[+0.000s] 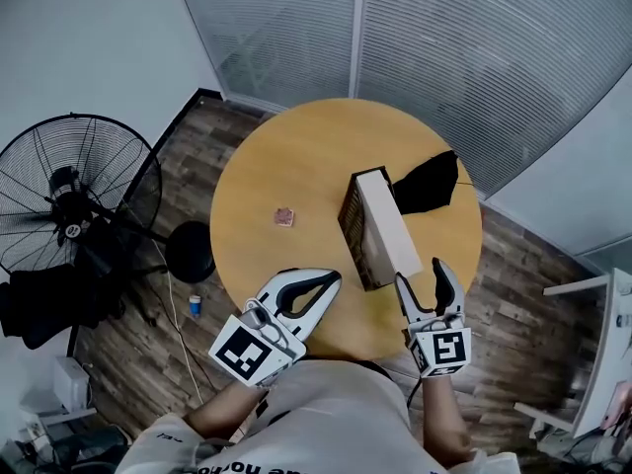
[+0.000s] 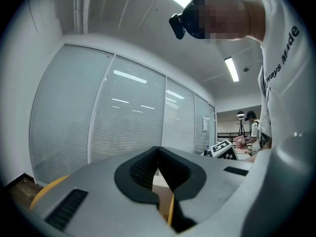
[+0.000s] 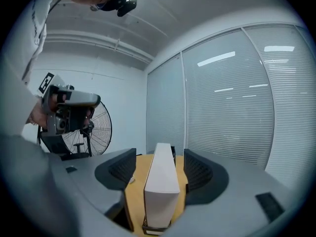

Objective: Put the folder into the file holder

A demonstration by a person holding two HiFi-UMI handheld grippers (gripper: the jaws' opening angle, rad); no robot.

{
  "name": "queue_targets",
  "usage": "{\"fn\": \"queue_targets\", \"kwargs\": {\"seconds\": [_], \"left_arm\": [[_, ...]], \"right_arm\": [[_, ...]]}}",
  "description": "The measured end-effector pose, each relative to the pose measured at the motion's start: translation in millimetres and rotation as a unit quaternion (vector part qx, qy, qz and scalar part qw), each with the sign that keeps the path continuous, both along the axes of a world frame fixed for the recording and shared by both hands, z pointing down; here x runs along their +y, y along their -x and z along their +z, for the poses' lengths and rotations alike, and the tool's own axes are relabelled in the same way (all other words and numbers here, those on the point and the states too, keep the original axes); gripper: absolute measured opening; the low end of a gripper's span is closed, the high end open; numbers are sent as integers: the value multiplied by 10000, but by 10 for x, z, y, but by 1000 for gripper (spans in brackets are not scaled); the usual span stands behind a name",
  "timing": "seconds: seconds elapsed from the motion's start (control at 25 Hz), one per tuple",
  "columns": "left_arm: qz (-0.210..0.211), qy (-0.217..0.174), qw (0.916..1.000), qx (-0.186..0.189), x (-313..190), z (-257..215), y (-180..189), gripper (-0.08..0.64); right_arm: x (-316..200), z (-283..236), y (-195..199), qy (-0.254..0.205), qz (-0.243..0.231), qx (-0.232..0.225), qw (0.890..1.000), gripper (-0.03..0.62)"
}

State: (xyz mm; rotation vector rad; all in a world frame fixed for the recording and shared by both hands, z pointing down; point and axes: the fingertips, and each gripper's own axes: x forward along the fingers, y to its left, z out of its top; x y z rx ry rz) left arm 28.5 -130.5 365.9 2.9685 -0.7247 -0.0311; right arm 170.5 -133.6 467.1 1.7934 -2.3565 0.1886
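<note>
The task appears to be all but finished. A white, box-shaped cardboard folder (image 1: 387,227) is seen standing upright inside a dark, slotted file holder (image 1: 350,227), which is set on the round wooden table (image 1: 286,151) toward its near right edge, one end pointing at the person. The folder is judged to be fully seated, since its lower end is seen resting in the holder's base in the right gripper view. Nothing else is seen in the holder.

The right gripper (image 1: 423,276) is held just at the holder's near end, at the table's near edge. Its fingers are spread apart, and the folder's end is framed between them without any contact being made out. The left gripper (image 1: 333,277) is held over the near edge, apart from the holder, its fingers brought together on nothing.

Only pulling the right gripper clear is thought to be left.

A crumpled black cloth (image 1: 427,181) is seen at the far right edge, and a small pinkish object (image 1: 284,216) nearer the table's middle.
</note>
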Motion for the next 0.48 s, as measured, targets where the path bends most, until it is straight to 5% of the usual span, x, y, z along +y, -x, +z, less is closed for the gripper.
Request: {"fn": "queue_targets", "kwargs": {"seconds": [0.48], "left_arm": [[80,19,9999,-100,-32,3,58,23]], "right_arm": [[245,-727,253,-334,-298,2,9990,184]]}}
